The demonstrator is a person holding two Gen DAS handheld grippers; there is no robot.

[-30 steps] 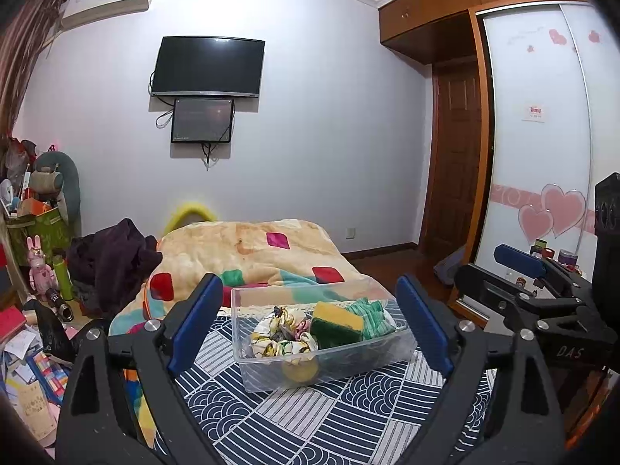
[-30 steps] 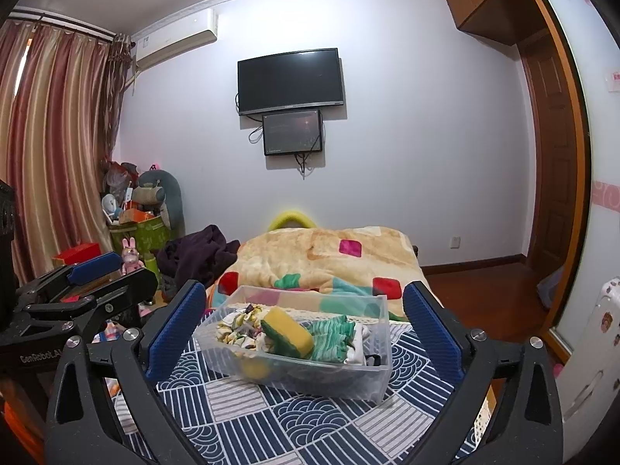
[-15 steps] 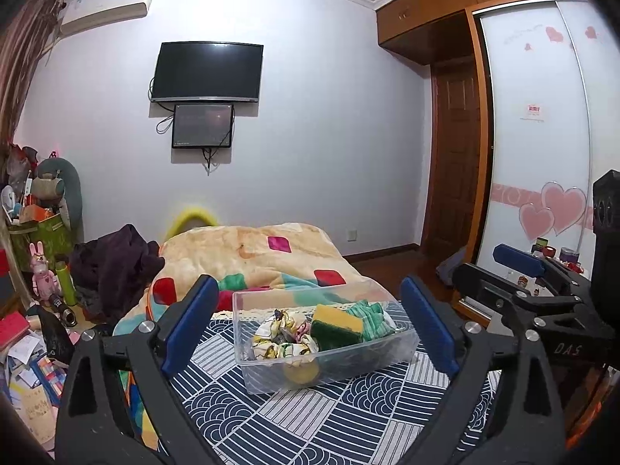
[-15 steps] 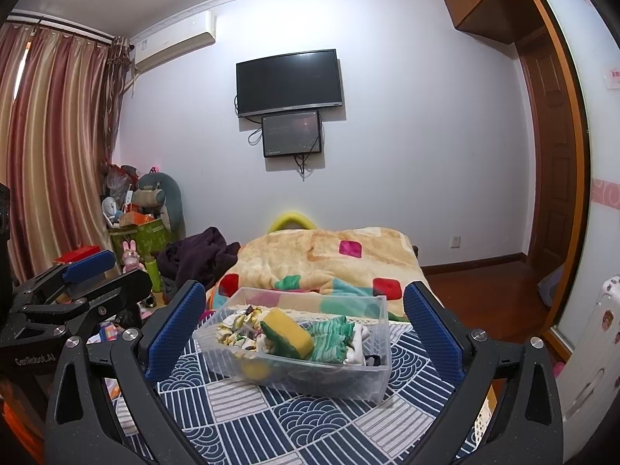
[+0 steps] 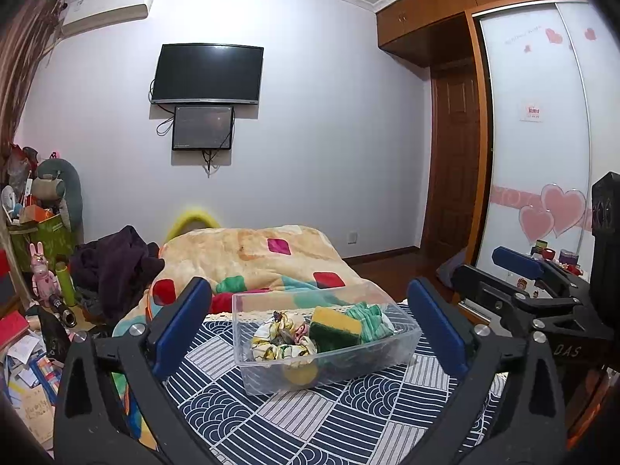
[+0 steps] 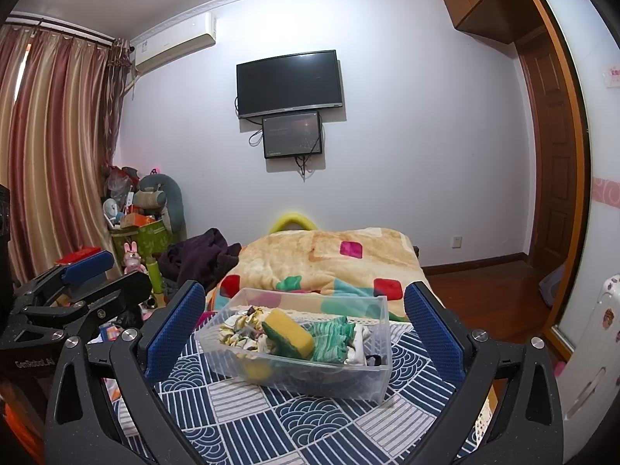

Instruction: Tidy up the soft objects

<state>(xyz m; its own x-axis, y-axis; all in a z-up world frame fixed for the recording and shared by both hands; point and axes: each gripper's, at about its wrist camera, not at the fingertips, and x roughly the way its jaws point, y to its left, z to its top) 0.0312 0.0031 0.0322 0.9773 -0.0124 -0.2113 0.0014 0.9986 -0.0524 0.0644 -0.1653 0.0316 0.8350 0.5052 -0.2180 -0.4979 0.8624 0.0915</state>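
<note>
A clear plastic bin (image 5: 403, 343) (image 6: 372, 376) stands on a blue patterned cloth (image 5: 310, 418) (image 6: 294, 418). It holds a yellow-green sponge (image 5: 335, 327) (image 6: 288, 333), a green striped cloth (image 5: 372, 319) (image 6: 333, 335), a floral scrunchie (image 5: 277, 337) (image 6: 238, 329) and a yellow thing at the bottom. My left gripper (image 5: 310, 321) is open and empty, back from the bin. My right gripper (image 6: 304, 329) is open and empty, also back from the bin. Each gripper shows at the side of the other's view (image 5: 519, 267) (image 6: 87, 265).
A bed with a peach blanket (image 5: 248, 255) (image 6: 333, 255) lies behind the bin. Dark clothes (image 5: 116, 263) and clutter with a pink rabbit toy (image 5: 40, 271) fill the left floor. A wardrobe with heart stickers (image 5: 542, 178) and a wooden door (image 6: 550, 162) are at right.
Both grippers have drifted slightly, so the bin sits a little lower in the left view. Both stay open and empty. The bin's contents have not moved.
</note>
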